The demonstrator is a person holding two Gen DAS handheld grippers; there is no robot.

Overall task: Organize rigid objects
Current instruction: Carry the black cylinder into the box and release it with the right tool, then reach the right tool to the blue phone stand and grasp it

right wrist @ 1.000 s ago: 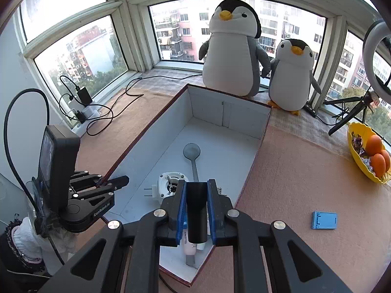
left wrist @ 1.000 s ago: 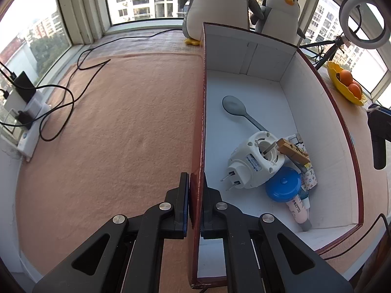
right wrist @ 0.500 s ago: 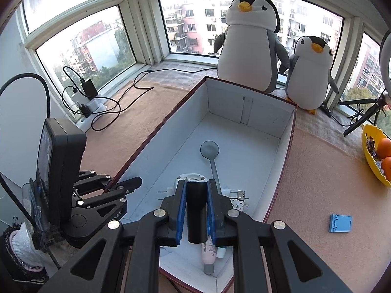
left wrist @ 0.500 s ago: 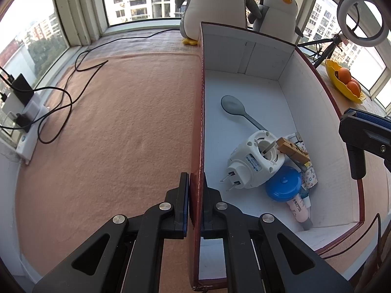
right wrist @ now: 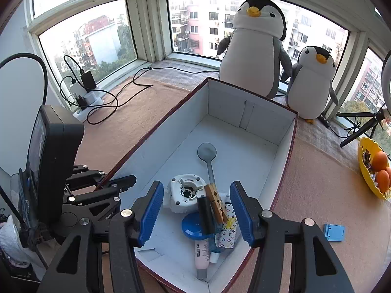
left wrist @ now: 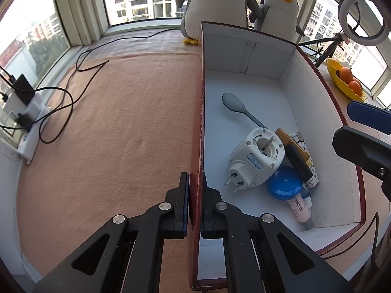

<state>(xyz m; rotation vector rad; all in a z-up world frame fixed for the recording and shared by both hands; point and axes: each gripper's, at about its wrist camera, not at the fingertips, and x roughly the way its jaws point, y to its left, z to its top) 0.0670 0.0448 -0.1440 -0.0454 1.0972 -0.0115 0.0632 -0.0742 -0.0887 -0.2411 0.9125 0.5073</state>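
Observation:
A white box with dark red outer walls point(left wrist: 271, 56) point(right wrist: 268, 127) stands on the tan mat. My left gripper point(left wrist: 195, 202) is shut on the box's left wall point(left wrist: 198, 146). My right gripper point(right wrist: 196, 212) is open and empty above the box's near end. Below it a black cylinder point(right wrist: 205, 214) point(left wrist: 297, 161) lies on the pile in the box. The pile has a white plug adapter point(left wrist: 256, 157) point(right wrist: 185, 193), a wooden clothespin point(right wrist: 216, 202), a blue lid point(left wrist: 283, 185) point(right wrist: 193, 225), a pink tube point(right wrist: 202, 252) and a grey spoon point(left wrist: 240, 108) point(right wrist: 207, 156).
A small blue holder point(right wrist: 334, 232) lies on the mat right of the box. A yellow dish with oranges point(right wrist: 375, 168) point(left wrist: 345, 80) is at the far right. Two plush penguins point(right wrist: 254, 46) stand behind the box. A power strip with cables point(left wrist: 27, 122) point(right wrist: 85, 95) is at the left.
My right gripper has opened and let go of the black cylinder, which now lies on the pile in the box. The left gripper has kept its hold on the box wall.

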